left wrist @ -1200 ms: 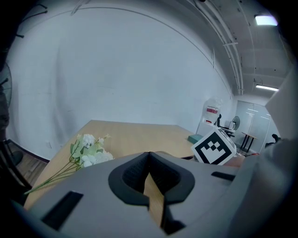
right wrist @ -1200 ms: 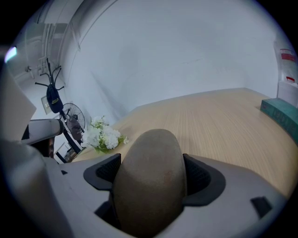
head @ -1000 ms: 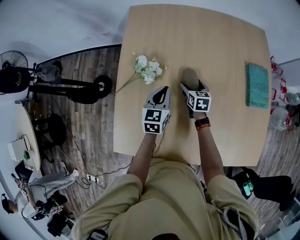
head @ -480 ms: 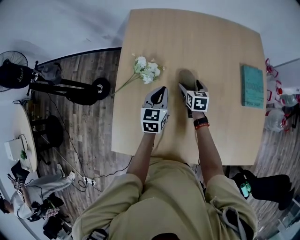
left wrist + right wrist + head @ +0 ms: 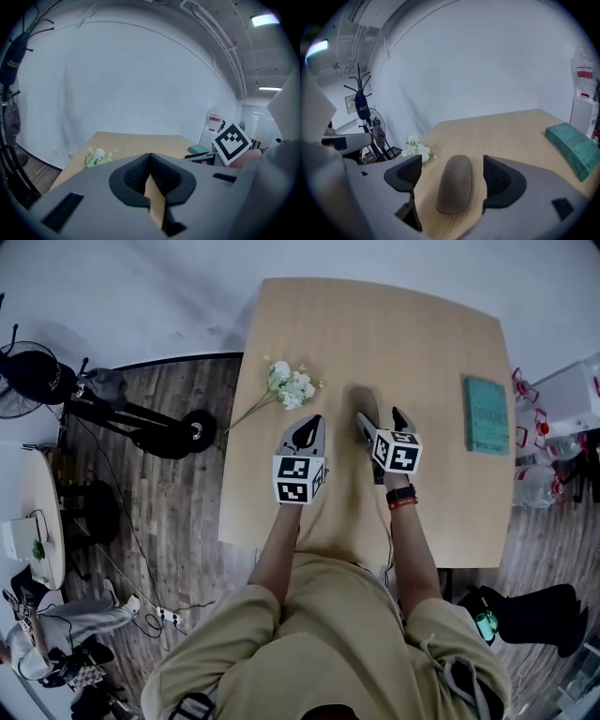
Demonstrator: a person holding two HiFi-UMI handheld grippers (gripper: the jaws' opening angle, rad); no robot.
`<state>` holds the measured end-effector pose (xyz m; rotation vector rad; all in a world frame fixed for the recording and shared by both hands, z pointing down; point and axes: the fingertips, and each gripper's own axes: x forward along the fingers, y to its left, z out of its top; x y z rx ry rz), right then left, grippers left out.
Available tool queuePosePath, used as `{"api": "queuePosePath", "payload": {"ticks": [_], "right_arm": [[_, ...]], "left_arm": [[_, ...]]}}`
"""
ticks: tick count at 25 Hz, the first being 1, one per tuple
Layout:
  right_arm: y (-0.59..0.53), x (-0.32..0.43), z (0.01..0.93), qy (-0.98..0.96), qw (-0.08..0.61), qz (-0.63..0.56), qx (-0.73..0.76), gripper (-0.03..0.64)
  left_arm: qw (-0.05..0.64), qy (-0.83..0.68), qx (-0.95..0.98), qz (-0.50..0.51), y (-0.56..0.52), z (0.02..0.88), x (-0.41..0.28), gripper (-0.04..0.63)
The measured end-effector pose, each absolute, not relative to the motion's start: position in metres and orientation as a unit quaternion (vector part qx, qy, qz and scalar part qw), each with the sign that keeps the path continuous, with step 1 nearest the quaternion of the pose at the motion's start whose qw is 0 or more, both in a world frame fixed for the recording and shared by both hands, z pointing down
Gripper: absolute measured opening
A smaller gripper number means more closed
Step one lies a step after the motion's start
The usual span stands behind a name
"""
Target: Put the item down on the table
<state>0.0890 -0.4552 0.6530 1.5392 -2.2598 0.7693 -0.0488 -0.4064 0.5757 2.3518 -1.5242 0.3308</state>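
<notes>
The item was a smooth, dull-brown oblong with rounded ends, lying flat on the light wooden table. The right gripper stood spread wide around it, with a gap showing between each pad and the item's sides. Just beside it, the left gripper was pressed together on nothing. Farther off lay white flowers and a teal book.

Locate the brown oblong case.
In the right gripper view, the brown case lies on the table between the jaws of the open right claw, white flowers at its left.
</notes>
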Motion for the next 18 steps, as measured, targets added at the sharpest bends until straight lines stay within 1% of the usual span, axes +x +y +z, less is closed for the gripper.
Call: {"api": "queuePosePath", "payload": {"ticks": [5,7,12,18], "right_arm": [[-0.423,0.100,0.618,-0.781,0.139,0.255,0.553,0.426],[-0.409,0.108,0.605,-0.774,0.130,0.250,0.567,0.409],[-0.375,0.126,0.580,-0.762,0.082,0.263,0.586,0.349],[-0.337,0.137,0.559,-0.761,0.086,0.240,0.597,0.322]], "left_arm": [[0.142,-0.531,0.828,0.110,-0.381,0.551,-0.049,0.023],[0.135,-0.531,0.830,0.106,-0.370,0.542,-0.049,0.023],[0.119,-0.525,0.837,0.099,-0.344,0.525,-0.046,0.023],[0.107,-0.522,0.840,0.101,-0.318,0.516,-0.042,0.023]]}}
